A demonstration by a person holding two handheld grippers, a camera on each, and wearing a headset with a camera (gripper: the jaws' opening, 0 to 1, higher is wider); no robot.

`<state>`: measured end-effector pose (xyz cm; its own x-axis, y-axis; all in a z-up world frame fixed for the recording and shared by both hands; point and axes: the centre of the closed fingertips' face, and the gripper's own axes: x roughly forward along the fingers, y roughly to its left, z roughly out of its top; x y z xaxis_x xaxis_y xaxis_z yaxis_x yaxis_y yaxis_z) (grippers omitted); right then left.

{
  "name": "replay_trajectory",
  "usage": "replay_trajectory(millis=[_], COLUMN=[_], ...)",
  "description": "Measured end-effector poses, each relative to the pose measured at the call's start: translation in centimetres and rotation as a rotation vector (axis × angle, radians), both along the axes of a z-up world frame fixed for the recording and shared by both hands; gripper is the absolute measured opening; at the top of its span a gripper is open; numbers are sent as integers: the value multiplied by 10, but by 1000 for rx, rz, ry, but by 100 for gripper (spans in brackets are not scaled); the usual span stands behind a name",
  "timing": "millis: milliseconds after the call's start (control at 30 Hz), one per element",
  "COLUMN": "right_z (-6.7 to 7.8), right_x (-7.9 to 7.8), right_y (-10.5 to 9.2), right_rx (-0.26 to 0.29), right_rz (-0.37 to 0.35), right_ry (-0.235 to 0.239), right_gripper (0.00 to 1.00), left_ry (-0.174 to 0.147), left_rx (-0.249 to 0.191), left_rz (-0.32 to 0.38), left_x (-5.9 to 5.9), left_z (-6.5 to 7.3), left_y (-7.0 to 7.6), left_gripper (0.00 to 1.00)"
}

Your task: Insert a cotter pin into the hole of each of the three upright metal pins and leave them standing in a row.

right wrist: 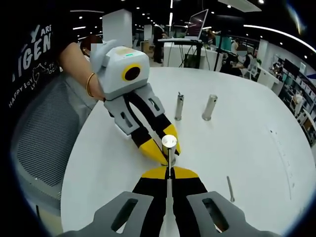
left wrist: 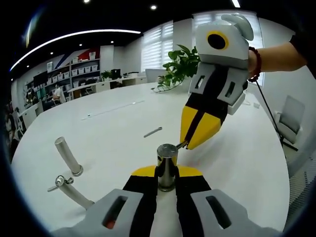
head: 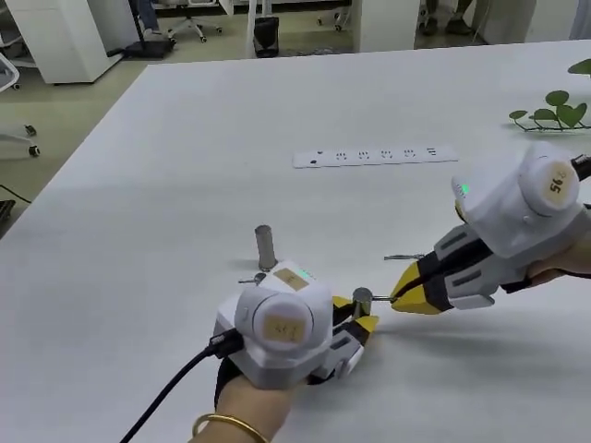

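Observation:
My left gripper point(head: 362, 318) is shut on an upright metal pin point(head: 361, 300), which stands between its yellow jaws point(left wrist: 167, 163). My right gripper point(head: 396, 297) comes in from the right, shut on a thin cotter pin point(right wrist: 169, 160) whose tip sits at the pin's head point(right wrist: 169, 142). A plain upright pin point(head: 265, 246) stands behind. Beside it a third pin point(left wrist: 72, 190) carries a cotter pin through its top. A loose cotter pin point(head: 404, 257) lies on the table.
A white power strip point(head: 376, 156) lies farther back on the white table point(head: 185, 166). A green plant point(head: 554, 111) reaches in at the right edge. Office chairs and desks stand beyond the table.

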<state>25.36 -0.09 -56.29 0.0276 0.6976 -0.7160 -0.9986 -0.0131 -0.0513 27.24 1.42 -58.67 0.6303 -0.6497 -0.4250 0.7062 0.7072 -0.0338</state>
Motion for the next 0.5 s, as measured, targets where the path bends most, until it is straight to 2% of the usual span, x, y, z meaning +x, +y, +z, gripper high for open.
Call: replay_trajectory(millis=[500], right_z=[-1], right_x=[0], right_y=[10], right_rx=[-21], right_rz=[10], right_ry=[-8], right_gripper=[0], left_ry=[-8], left_rx=[15], left_rz=[-7], left_x=[-1], left_z=[-1], left_y=[-1], left_gripper=[10])
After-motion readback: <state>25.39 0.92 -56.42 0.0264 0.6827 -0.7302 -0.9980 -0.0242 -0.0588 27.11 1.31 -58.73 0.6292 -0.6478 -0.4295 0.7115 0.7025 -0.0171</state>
